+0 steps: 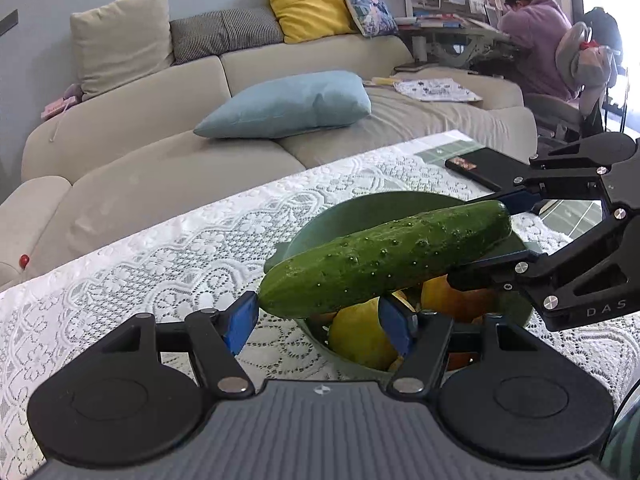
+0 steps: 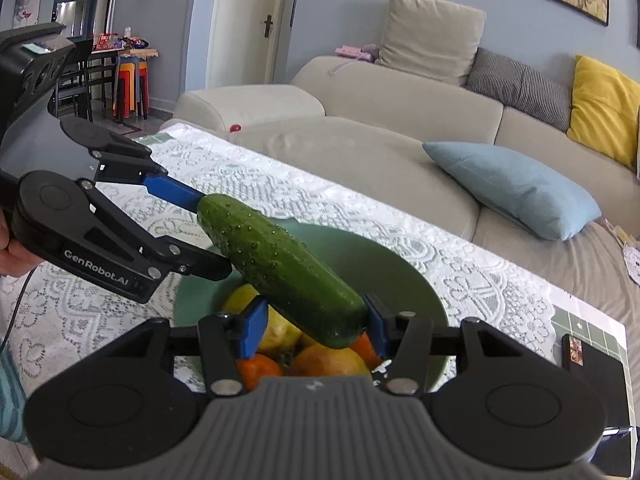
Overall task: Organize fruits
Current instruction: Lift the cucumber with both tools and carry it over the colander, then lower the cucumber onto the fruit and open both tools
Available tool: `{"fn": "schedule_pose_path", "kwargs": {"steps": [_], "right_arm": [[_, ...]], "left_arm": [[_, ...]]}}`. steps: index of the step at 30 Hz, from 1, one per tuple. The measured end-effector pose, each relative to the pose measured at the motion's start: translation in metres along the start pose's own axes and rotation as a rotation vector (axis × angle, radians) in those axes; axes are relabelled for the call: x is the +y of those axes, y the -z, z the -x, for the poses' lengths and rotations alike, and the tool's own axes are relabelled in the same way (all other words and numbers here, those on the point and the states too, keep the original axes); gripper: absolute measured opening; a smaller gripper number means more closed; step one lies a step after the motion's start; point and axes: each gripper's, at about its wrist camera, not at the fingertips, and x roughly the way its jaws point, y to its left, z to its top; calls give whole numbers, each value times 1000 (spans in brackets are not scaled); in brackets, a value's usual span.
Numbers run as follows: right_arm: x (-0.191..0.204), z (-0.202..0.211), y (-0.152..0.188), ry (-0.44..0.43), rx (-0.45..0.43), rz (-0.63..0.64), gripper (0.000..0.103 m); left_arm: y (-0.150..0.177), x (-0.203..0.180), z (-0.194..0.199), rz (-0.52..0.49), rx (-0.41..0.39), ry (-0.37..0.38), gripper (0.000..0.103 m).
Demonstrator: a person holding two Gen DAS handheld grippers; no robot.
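Beige sofa [image 1: 168, 148] beyond the fingers — blue pillow [image 1: 288, 106], yellow cushion [image 1: 308, 2]; lace tablecloth [image 1: 160, 256] beneath them.

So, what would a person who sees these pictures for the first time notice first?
A green cucumber hangs above a green bowl of fruit, each end between the jaws of a gripper: the left gripper and the right gripper. Behind the lace tablecloth lies a blue cushion on the sofa.

A table [image 1: 168, 248] is covered by a white lace cloth [image 2: 280, 196]. A green bowl [image 2: 404, 276] (fruit is heaped inside) is set on the cloth, and a black remote [image 1: 470, 172] is laid near the far end.
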Motion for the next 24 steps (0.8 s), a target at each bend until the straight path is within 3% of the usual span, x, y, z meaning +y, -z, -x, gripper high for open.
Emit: {"fn": "schedule_pose_path", "kwargs": {"steps": [13, 24], "right_arm": [[-3, -29, 6, 130, 132, 14, 53], [-20, -36, 1, 221, 128, -136, 53]], "left_arm": [[-6, -20, -30, -31, 82, -54, 76], [-7, -10, -35, 64, 82, -63, 74]]}}
